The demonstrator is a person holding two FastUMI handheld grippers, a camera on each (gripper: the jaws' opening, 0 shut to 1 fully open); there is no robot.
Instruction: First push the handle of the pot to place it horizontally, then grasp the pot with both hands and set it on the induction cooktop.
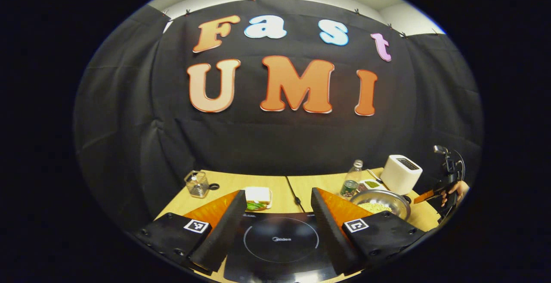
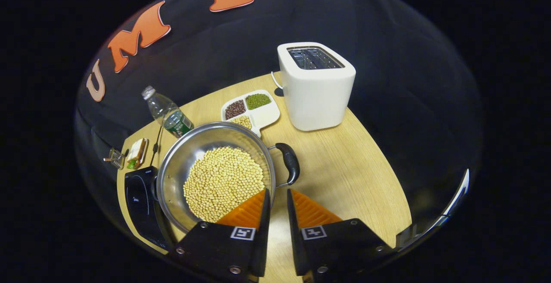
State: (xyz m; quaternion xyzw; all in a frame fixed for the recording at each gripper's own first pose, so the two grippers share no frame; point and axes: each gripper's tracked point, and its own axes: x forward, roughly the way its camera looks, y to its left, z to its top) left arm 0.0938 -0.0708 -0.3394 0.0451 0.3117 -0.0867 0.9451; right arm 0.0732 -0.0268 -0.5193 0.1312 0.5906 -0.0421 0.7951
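Right, the pot [image 2: 215, 175] sits on the wooden table [image 2: 357, 175], just beside the induction cooktop [image 1: 280, 242] and not yet on it, so the big lift is all to come. The black handle [image 2: 289, 162] on the pot's near side looks to lie roughly level with the rim already, though from this angle I can't say for sure whether the push is finished.

The right gripper [image 2: 275, 201] hovers low over the pot's edge, close to that handle, its fingers drawn near to each other with a narrow slit between them and nothing caught there. The left gripper [image 1: 277, 214] hangs over the cooktop with its fingers spread wide, empty. In the left gripper view you can also catch the right gripper far off, a hand [image 1: 456, 190] wrapped round it, beside the pot.

So what's left, by my reckoning: settle the handle if it needs it, bring both grippers onto the pot, carry it across.

Now the containers. The pot holds a good heap of pale soybeans [image 2: 224, 181], so a tilt could spill them. Behind it, a white divided tray [image 2: 269, 115] carries dark red beans, green beans and a few pale ones in separate compartments. A clear water bottle [image 2: 165, 113] stands upright, capped. A white toaster [image 2: 316, 87] sits behind, slots empty as far as I can see.
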